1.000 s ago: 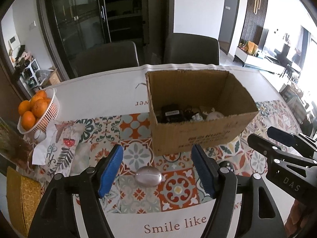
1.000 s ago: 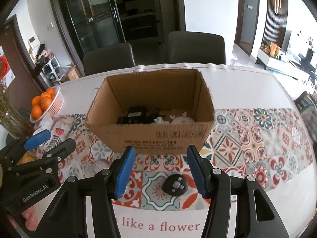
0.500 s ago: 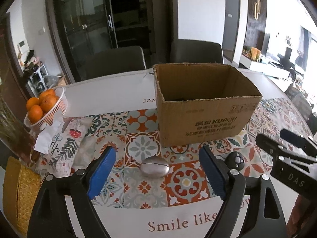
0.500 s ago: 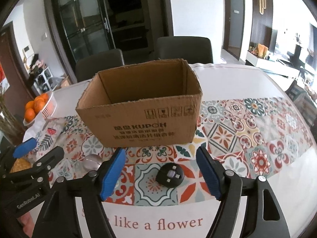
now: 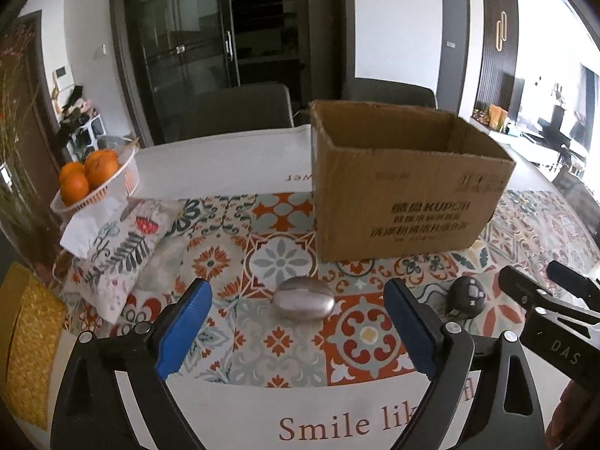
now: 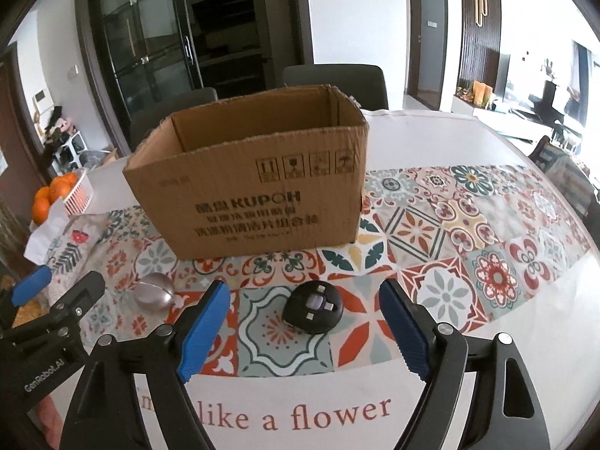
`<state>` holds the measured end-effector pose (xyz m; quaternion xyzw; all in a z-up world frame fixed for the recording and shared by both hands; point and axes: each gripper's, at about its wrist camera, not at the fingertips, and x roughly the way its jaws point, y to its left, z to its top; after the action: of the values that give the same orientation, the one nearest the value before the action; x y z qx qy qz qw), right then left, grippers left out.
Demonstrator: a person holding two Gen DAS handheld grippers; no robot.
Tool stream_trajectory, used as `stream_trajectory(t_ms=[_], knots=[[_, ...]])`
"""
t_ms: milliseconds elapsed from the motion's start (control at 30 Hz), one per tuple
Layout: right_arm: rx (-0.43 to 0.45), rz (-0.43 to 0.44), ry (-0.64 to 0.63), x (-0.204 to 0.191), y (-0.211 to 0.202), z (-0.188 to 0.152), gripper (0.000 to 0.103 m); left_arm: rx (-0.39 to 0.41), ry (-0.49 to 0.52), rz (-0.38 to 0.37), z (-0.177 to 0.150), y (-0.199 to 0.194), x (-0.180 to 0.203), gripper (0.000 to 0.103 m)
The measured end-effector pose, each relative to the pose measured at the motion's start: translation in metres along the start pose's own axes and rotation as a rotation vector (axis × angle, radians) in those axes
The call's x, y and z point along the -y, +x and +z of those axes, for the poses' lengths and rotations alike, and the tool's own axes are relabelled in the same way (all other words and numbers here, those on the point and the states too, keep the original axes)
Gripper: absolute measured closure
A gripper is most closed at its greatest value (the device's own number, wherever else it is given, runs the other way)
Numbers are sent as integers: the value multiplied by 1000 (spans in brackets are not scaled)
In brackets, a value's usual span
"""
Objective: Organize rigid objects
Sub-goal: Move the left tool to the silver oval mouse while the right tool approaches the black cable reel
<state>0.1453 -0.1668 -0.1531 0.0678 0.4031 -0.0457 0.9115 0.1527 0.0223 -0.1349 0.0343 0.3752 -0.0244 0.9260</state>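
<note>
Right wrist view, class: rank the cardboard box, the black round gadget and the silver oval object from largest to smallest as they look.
1. Cardboard box, clearly largest.
2. Black gadget.
3. Silver oval; looks a little smaller, though it lies slightly farther off and the fisheye shrinks the edges, so ranks 2 and 3 are unsure.

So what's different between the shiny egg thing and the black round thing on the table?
The shiny egg thing is smooth, silver and plain; the black round thing is dark with small pale buttons on top. The silver one lies ahead of the left gripper, the black one ahead of the right gripper. Both sit loose on the patterned tablecloth, in front of the cardboard box, with open jaws around neither.
</note>
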Motion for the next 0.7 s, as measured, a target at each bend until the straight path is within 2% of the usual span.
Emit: stream_trajectory(t_ms=[133, 367, 700], knots=[[7, -17, -6, -2, 6, -8, 21, -7, -17, 11, -9, 9, -3, 9], [-34, -20, 17, 1, 25, -18, 21, -27, -7, 1, -14, 30, 0, 9], [-88, -48, 42, 6, 56, -23, 21, -95, -22, -16, -19, 69, 3, 9]])
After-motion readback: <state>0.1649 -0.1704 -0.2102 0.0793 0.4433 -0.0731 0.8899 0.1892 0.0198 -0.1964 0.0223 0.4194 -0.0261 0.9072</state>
